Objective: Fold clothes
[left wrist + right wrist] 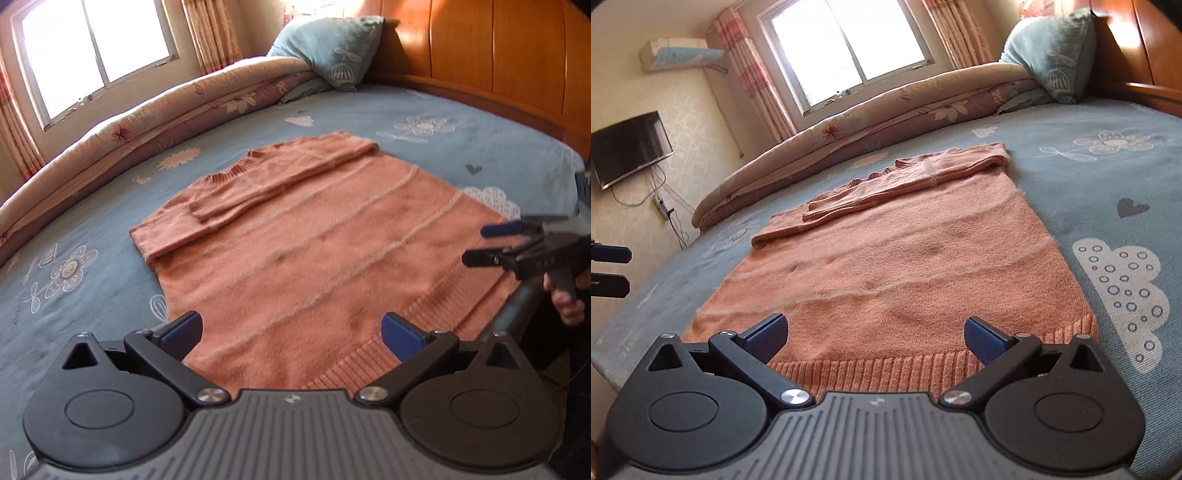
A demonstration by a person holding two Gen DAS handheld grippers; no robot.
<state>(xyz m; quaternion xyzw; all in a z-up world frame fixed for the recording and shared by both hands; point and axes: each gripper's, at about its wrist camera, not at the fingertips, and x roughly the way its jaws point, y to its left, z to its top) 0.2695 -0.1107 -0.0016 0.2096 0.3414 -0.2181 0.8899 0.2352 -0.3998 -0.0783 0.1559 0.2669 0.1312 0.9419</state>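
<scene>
An orange knitted sweater (295,236) lies flat on the blue bed sheet (461,147), both sleeves folded across its chest near the collar. Its ribbed hem (886,369) faces me. My left gripper (291,334) hovers open just above the hem's left part, nothing between its blue pads. My right gripper (875,338) is open too, over the hem's middle-right. In the left wrist view the right gripper (487,245) shows at the right edge, held by a hand (565,302). The left gripper's fingertips (611,254) peek in at the right wrist view's left edge.
A rolled floral quilt (155,122) runs along the far side of the bed, with a blue pillow (332,48) against the wooden headboard (498,55). A window (846,48), a wall TV (628,147) and an air conditioner (679,53) lie beyond.
</scene>
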